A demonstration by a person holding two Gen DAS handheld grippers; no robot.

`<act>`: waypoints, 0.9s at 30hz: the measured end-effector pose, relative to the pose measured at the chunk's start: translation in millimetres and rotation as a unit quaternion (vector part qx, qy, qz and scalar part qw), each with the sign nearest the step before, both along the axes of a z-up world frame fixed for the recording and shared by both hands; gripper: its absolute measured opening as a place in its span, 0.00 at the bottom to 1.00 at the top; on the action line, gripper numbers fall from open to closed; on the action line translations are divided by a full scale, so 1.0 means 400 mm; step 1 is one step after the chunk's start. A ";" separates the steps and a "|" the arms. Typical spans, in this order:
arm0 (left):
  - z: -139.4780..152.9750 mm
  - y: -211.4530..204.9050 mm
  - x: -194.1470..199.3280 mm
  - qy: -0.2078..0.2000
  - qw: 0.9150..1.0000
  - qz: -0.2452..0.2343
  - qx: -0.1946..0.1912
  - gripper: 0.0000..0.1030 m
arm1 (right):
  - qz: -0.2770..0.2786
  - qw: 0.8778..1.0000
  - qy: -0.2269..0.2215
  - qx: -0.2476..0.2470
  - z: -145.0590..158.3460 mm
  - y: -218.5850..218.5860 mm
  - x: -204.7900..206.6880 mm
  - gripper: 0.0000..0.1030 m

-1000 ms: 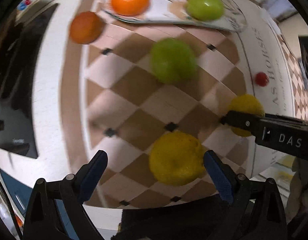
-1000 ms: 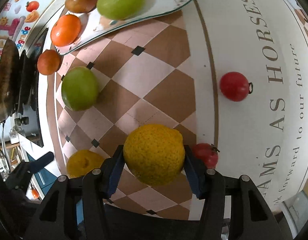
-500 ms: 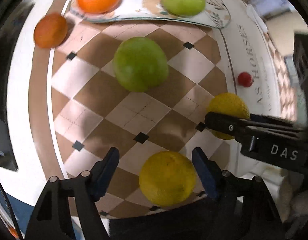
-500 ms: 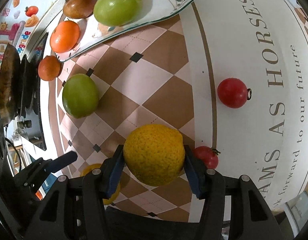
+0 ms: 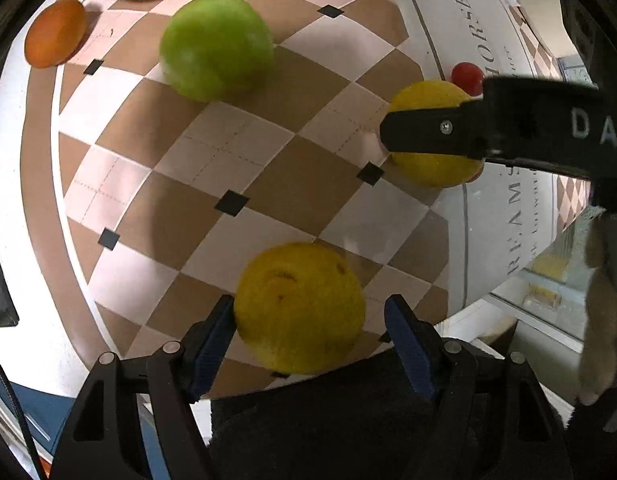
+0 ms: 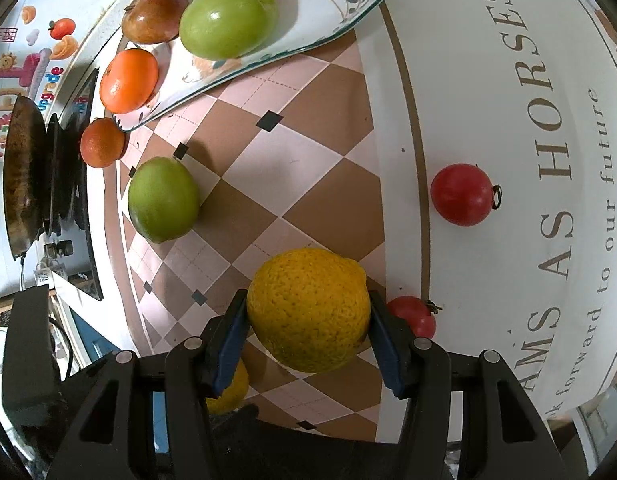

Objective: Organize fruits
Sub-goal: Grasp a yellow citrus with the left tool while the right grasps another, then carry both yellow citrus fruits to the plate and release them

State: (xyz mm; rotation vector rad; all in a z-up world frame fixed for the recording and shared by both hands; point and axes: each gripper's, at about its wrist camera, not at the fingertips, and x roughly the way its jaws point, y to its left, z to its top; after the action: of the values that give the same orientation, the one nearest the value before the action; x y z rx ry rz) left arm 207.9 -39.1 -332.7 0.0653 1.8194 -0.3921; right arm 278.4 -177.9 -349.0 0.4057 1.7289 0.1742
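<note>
My left gripper (image 5: 310,332) is open around a yellow citrus fruit (image 5: 299,307) on the checkered cloth; its left pad touches the fruit and a gap shows on the right. My right gripper (image 6: 308,326) is shut on a second yellow citrus fruit (image 6: 308,308), which also shows in the left wrist view (image 5: 432,160) behind a gripper finger. A flowered plate (image 6: 340,12) at the back holds a green fruit (image 6: 228,18), oranges and a brownish fruit. A loose green fruit (image 5: 216,46) and a small orange (image 5: 54,32) lie on the cloth.
Two red tomatoes (image 6: 462,194) (image 6: 412,316) lie on the white lettered border of the cloth, right of my right gripper. A dark pan (image 6: 22,172) and stove stand at the left. The table's edge runs close below both grippers.
My left gripper has moved forward and narrowed around the near yellow fruit, whose left side now touches a pad. My right gripper keeps its hold on the other yellow fruit.
</note>
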 end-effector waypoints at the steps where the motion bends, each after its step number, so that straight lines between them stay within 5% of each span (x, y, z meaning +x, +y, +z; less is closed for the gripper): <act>1: -0.007 -0.010 0.002 -0.008 1.000 -0.002 0.011 0.59 | 0.002 1.000 0.001 -0.001 -0.001 0.002 0.002 0.58; 12: 0.003 0.085 0.087 -0.074 0.994 0.053 0.058 0.59 | 0.015 1.000 0.004 0.002 -0.001 0.025 0.011 0.61; 27: 0.074 0.098 0.173 -0.107 0.990 0.080 0.039 0.58 | 0.012 0.999 -0.035 -0.016 0.038 0.013 0.024 0.57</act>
State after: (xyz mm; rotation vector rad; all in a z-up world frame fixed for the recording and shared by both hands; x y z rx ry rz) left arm 277.2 0.1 -303.2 0.0144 1.6142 -0.1915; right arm 287.9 -172.7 -333.9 0.3518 1.6652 0.1754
